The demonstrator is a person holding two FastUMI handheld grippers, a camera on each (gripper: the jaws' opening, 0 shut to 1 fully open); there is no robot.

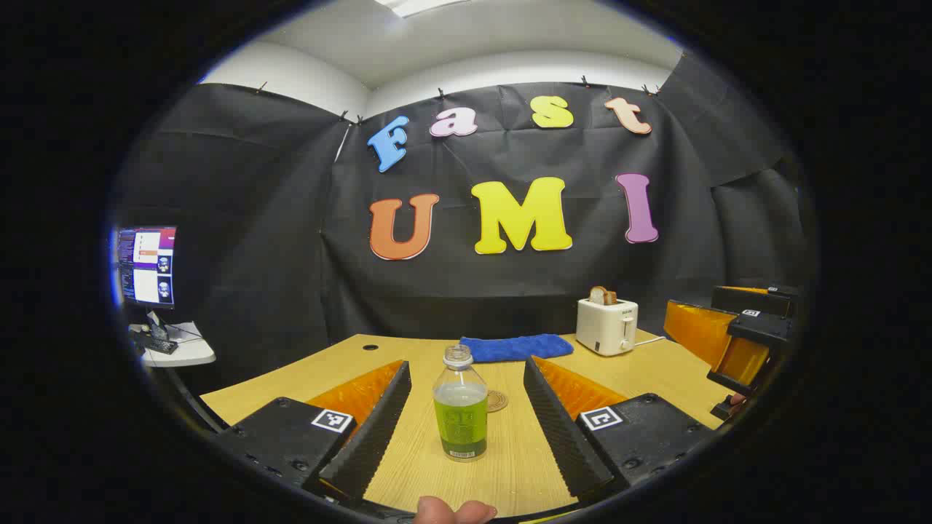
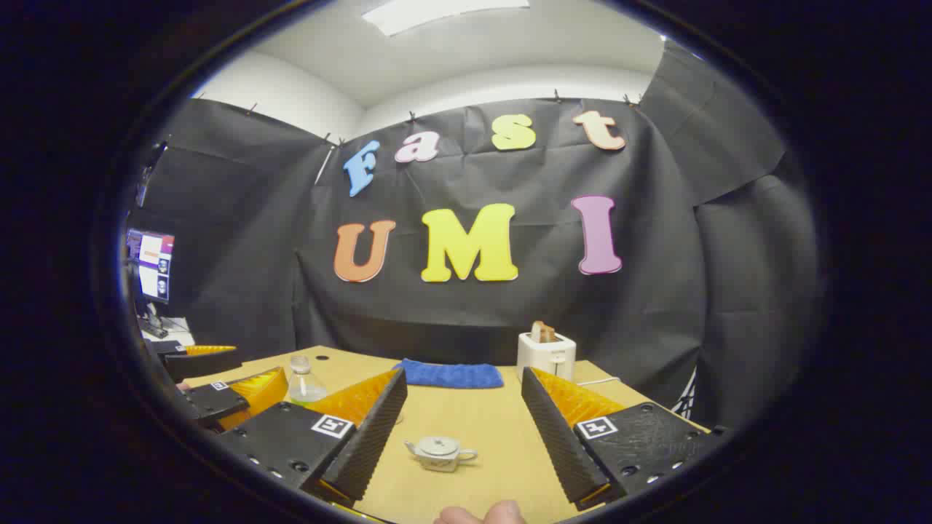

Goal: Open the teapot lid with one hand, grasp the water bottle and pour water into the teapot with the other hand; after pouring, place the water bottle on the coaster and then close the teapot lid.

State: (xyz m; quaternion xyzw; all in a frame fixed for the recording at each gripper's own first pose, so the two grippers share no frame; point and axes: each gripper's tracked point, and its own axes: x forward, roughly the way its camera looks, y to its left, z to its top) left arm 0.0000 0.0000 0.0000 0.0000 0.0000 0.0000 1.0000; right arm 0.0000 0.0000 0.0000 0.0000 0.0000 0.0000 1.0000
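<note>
- Left gripper view: my left gripper [image 1: 464, 426] has its fingers spread wide, with one water bottle [image 1: 460, 405] standing upright between them, touching neither. It has green liquid in it and no cap.
- One round coaster [image 1: 496, 401] sits just behind the bottle at about 1 o'clock.
- One blue cloth [image 1: 515, 347] and one toaster [image 1: 606, 326] sit further back on the wooden table [image 1: 659, 375], with the right gripper [image 1: 743, 338] at 3 o'clock.
- Right gripper view: fingers apart too, with one small teapot [image 2: 439, 453], lid on, on the table between them, untouched.
</note>
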